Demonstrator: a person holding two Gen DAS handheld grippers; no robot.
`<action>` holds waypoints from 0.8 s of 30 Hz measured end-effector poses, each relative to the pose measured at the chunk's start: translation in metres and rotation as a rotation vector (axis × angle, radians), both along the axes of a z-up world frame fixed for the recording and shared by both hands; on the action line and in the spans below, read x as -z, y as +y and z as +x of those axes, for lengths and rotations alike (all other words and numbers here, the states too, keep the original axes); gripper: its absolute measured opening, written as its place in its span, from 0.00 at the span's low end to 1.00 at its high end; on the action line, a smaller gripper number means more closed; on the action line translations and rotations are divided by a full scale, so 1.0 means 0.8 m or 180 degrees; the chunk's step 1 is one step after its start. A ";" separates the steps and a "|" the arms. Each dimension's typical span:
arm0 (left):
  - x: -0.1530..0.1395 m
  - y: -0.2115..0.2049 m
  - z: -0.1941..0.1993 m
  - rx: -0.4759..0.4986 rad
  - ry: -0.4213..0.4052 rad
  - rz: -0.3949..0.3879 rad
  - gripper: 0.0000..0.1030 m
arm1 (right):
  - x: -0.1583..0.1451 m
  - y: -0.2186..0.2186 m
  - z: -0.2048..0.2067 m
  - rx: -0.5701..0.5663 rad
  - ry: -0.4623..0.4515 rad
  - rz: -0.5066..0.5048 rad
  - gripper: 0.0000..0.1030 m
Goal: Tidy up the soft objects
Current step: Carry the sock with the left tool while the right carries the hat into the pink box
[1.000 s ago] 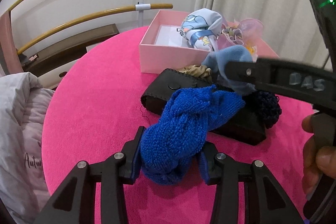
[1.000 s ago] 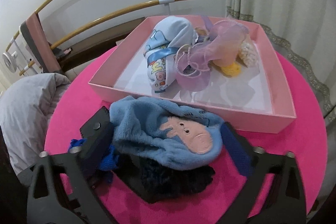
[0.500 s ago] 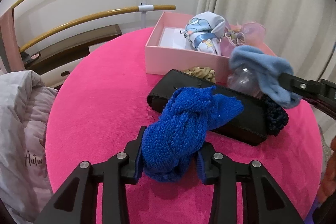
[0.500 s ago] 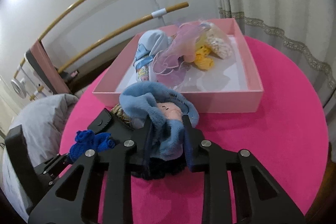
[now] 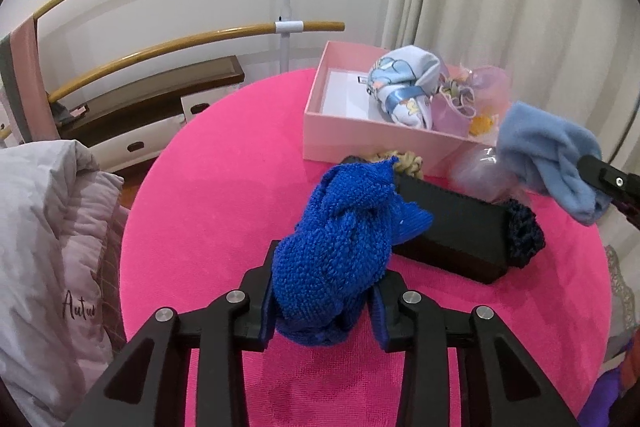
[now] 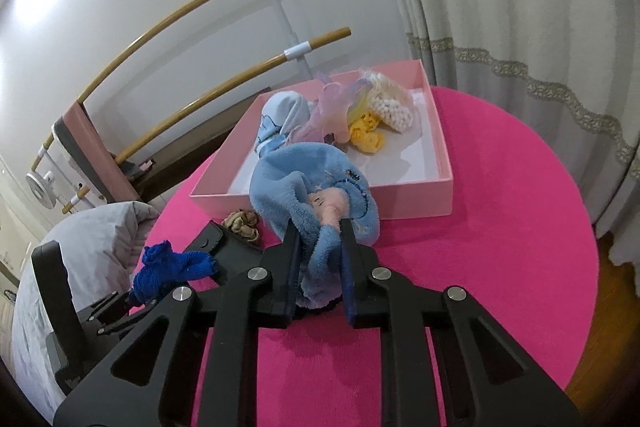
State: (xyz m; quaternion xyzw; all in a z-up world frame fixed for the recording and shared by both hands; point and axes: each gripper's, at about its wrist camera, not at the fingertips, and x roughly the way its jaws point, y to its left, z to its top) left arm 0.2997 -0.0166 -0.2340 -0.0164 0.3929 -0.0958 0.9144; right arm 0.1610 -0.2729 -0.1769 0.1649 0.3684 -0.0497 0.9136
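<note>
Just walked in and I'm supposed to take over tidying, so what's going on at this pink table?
A person is sorting soft things with two handheld grippers. The left gripper has its jaws shut on a dark blue knitted cloth, lifted over the pink table. The right gripper holds a light blue fleece toy in front of the pink box, which already holds a printed blue pouch and other small soft items. A black case lies on the table.

Black case point(image 5: 452, 223) blocks path to pink box point(image 5: 360, 143).
</note>
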 end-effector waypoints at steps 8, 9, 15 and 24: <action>-0.025 0.003 -0.017 -0.0002 -0.0115 -0.0014 0.33 | -0.024 0.003 -0.014 -0.0013 -0.0101 -0.0056 0.15; -0.030 0.004 -0.019 0.0002 -0.0137 -0.0015 0.33 | -0.028 0.003 -0.015 -0.0018 -0.0115 -0.0067 0.15; -0.063 0.006 -0.027 0.0015 -0.0258 -0.0020 0.33 | -0.057 0.010 -0.020 -0.0063 -0.0231 -0.0161 0.15; -0.131 0.004 0.002 0.0047 -0.0510 -0.0026 0.33 | -0.110 0.016 0.007 -0.0154 -0.0416 -0.0361 0.15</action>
